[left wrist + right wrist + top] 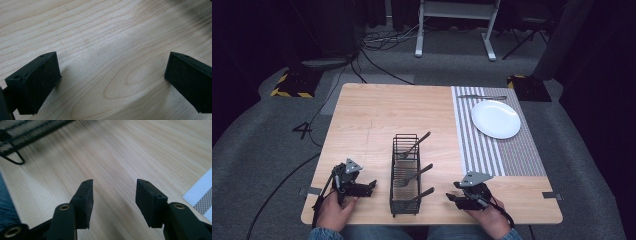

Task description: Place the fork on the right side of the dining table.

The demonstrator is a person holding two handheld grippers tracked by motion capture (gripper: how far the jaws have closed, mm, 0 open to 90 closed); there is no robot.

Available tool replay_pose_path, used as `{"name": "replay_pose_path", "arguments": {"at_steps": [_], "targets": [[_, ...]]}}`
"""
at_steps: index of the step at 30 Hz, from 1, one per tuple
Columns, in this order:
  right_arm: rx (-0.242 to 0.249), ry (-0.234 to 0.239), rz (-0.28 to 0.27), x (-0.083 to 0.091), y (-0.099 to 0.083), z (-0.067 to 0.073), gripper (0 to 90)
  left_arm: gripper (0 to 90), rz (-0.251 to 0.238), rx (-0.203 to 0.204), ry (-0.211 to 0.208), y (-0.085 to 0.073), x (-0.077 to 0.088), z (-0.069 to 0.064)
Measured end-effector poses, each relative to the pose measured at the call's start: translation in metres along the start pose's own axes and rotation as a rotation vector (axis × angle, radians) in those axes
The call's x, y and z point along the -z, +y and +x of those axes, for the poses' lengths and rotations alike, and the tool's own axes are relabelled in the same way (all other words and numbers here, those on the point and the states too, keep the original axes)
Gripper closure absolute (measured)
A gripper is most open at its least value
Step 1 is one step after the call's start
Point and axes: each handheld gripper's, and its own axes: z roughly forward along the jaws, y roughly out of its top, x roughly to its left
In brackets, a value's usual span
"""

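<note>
near the front edge of the pale wooden bench [372,115], a black wire-mesh cutlery caddy [405,175] holding three dark-handled forks is flanked by both claws, held low. the left claw [371,185] is spread wide, the right claw [452,196] moderately apart, both empty. a fork handle would best be approached squarely by the right claw, toward the striped grey placemat [492,152] at the right edge.

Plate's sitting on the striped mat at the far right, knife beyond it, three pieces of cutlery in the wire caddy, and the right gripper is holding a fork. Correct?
Not quite: the right gripper holds nothing. The right gripper view shows its jaws apart with bare table between them. The rest stands: in the high view the plate lies on the striped mat, knife beyond it, three utensils in the caddy.
</note>
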Motion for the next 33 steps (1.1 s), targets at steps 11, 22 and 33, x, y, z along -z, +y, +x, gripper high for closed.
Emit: {"name": "replay_pose_path", "arguments": {"at_steps": [11,22,33], "targets": [[0.051,0.081,-0.084,0.028,0.022,0.019,57.5,0.2,0.000,0.000,0.000,0.000,0.000,0.000],[0.080,0.195,-0.173,0.054,0.049,0.040,59.9,0.2,0.000,0.001,-0.001,0.000,0.000,0.000],[0.106,0.261,-0.223,0.064,0.068,0.053,58.2,0.2,-0.001,0.003,0.000,0.000,0.000,0.000]]}}
